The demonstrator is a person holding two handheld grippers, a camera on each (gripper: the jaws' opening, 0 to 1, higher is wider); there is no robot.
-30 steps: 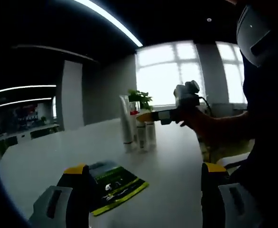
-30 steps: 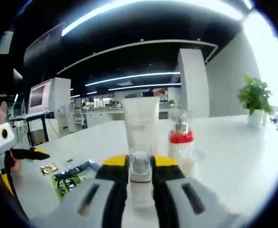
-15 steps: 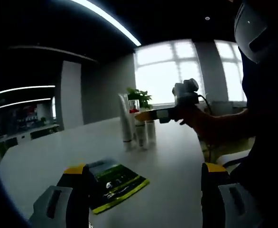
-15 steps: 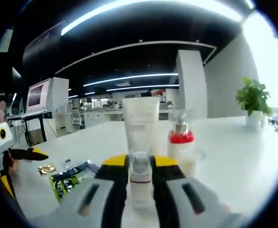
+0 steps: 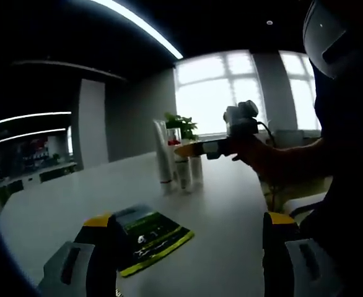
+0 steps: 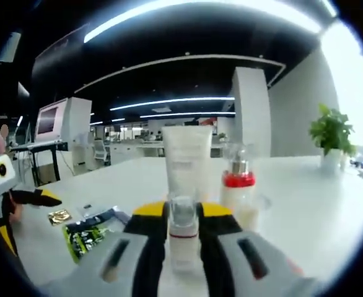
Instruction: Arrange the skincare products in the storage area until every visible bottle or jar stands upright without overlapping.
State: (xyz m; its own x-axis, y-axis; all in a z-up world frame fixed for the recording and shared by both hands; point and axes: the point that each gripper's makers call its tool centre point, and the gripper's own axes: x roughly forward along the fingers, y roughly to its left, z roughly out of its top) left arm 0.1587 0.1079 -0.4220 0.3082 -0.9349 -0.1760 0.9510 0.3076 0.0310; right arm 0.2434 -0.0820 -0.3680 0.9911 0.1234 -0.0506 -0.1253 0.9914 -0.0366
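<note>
On the white table [image 5: 231,216] three products stand close together: a tall white tube [image 6: 186,162], a bottle with a red collar and clear cap [image 6: 237,195], and a small clear-capped bottle [image 6: 183,238]. My right gripper [image 6: 183,213] is shut on the small bottle, which stands upright in front of the tube. In the left gripper view the same group [image 5: 180,166] is at mid-distance, and the right gripper [image 5: 197,149] reaches to it from a person's hand. My left gripper [image 5: 188,219] is wide open, holding nothing, low over the table near a flat green sachet [image 5: 150,238].
The green sachet [image 6: 88,236] and a small gold sachet [image 6: 61,216] lie flat to the left of the bottles. The left gripper [image 6: 26,198] shows at the far left. A potted plant [image 6: 332,133] stands at the table's far side. A person's arm [image 5: 293,164] is on the right.
Almost nothing: both views have shifted very slightly. The right gripper stays shut on the small bottle, and the left stays open.
</note>
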